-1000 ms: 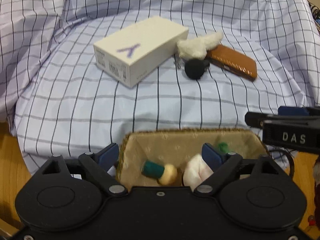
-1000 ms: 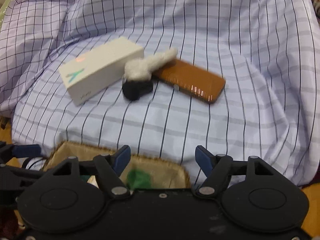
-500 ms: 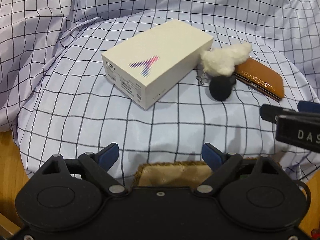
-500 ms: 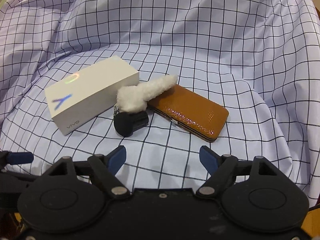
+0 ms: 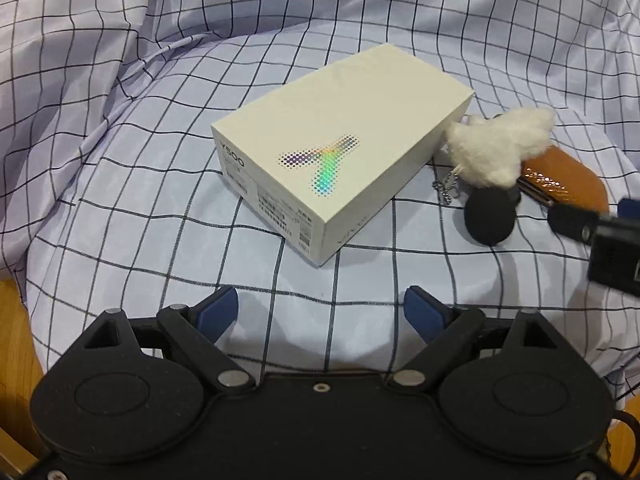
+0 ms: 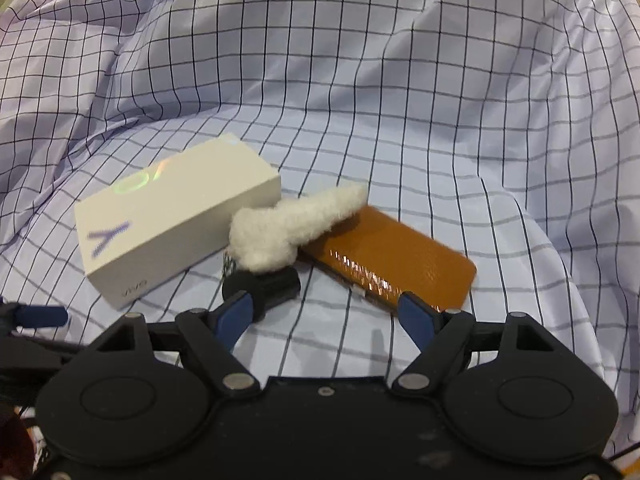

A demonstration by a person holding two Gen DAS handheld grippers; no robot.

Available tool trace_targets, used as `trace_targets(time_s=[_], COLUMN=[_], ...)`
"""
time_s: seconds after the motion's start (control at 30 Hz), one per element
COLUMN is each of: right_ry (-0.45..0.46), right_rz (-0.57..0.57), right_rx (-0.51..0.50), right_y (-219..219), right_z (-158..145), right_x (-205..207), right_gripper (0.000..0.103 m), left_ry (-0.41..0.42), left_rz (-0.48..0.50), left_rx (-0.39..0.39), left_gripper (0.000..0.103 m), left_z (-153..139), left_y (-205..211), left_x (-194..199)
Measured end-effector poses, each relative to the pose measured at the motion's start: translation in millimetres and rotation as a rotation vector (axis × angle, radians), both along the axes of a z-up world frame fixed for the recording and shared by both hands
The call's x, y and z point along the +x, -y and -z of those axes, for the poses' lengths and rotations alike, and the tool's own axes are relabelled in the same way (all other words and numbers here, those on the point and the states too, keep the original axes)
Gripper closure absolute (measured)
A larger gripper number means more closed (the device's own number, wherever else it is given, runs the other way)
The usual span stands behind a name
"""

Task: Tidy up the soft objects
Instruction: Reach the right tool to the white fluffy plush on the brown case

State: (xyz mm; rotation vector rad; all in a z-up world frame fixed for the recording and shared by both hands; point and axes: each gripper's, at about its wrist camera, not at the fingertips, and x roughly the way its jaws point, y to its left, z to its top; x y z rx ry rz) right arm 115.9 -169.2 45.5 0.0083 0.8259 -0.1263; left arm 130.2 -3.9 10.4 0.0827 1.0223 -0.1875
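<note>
Two grippers: both empty, both hanging over the near part of the checked cloth [image 5: 120, 184].
Left gripper [image 5: 322, 312]: fingers wide apart, nothing between them, just bare cloth under the gap. Its blue pads [image 5: 218, 312] sit a bit short of the near corner of the white box [image 5: 340, 160].
Right gripper [image 6: 324, 316]: fingers spread too, not clamped on anything. The left pad [image 6: 234, 316] overlaps the black round piece [image 6: 264, 284] in the view, can't tell if it's actually touching. The right pad lines up with the near corner of the tan wallet [image 6: 392, 264].
Soft thing: white fluffy plush [image 6: 292, 228], lying right of the box and touching it, far end draped on the wallet's edge. It sits on top of the black piece, and a little ball chain [image 5: 448, 186] hangs off its left side.
Box: lies flat at an angle, one corner pointing near, label printed on the near-left side face.
Wallet: flat on the cloth, right of the plush, long edge running near-right.
Open room: plenty of flat cloth on the near side between the grippers and the cluster, and off to the right of the wallet. Left and far sides are bunched up in tall folds.
Edges: cloth ends at the near left, where wood [image 5: 12, 320] shows past it.
Crossover: the right gripper's black body pokes in at the right edge of the left view, near the wallet.
</note>
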Motion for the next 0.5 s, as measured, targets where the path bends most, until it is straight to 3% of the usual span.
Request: trace_targets(time_s=[0.2, 0.5], right_ry=[0.038, -0.008], right_rz=[-0.028, -0.104], right_rx=[-0.022, -0.077], right_y=[-4, -18], right_z=[4, 25], right_x=[25, 57], right_gripper=[0.021, 0.020], left_ry=[0.009, 0.006], left_rz=[0.002, 0.002], left_rx=[0.007, -0.017], left_gripper=[0.010, 0.004], left_z=[5, 10], left_y=[5, 1], left_x=[7, 11])
